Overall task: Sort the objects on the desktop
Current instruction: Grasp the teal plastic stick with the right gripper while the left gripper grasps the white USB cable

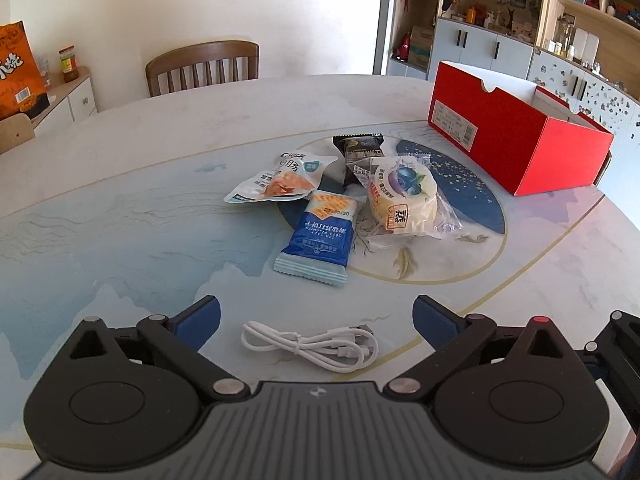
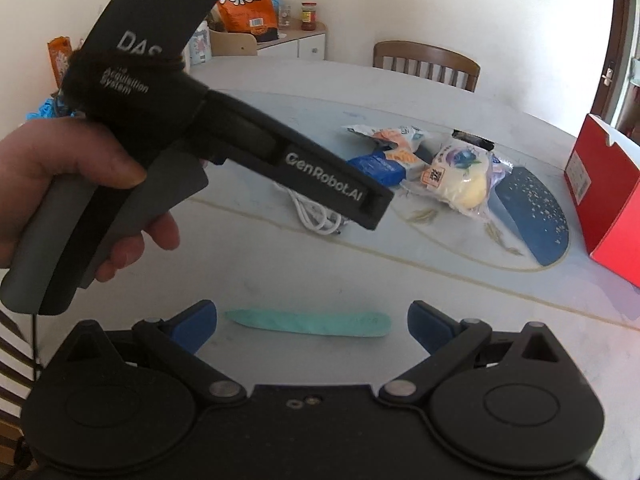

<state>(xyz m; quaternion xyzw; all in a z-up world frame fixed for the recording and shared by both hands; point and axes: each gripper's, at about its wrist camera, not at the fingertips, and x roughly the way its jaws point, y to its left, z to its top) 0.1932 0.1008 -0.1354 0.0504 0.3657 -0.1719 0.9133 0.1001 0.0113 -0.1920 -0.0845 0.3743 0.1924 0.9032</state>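
The white cable (image 1: 310, 346), coiled and tied at its middle, lay flat on the surface (image 1: 120, 240) directly ahead of your left tongs (image 1: 316, 320), between the lines of the 2 blue pads, which stood wide apart and touched nothing. Just beyond the cable sat 4 snack packs in a loose cluster: the blue cracker pack (image 1: 320, 236) nearest, the white pouch (image 1: 280, 178) to its left, the dark wrapper (image 1: 360, 152) behind, and the round blueberry cake (image 1: 404, 196) to the right, overlapping the dark wrapper's edge. The red box (image 1: 516, 140) stood open farther right, well apart from the cluster, and looked like the likely bin. In the right wrist view a mint-green, flat, leaf-shaped piece (image 2: 308, 322) lay on the surface between the spread pads of your right tongs (image 2: 312, 324), also open and gripping nothing; what it was I could not tell. Your left hand (image 2: 60, 184) showed there on its handle. You seemed to be at the approach step, with nothing yet sorted. The next move called for lowering each tool until its pads flanked its item, then closing low, since both things lay thin against the surface.
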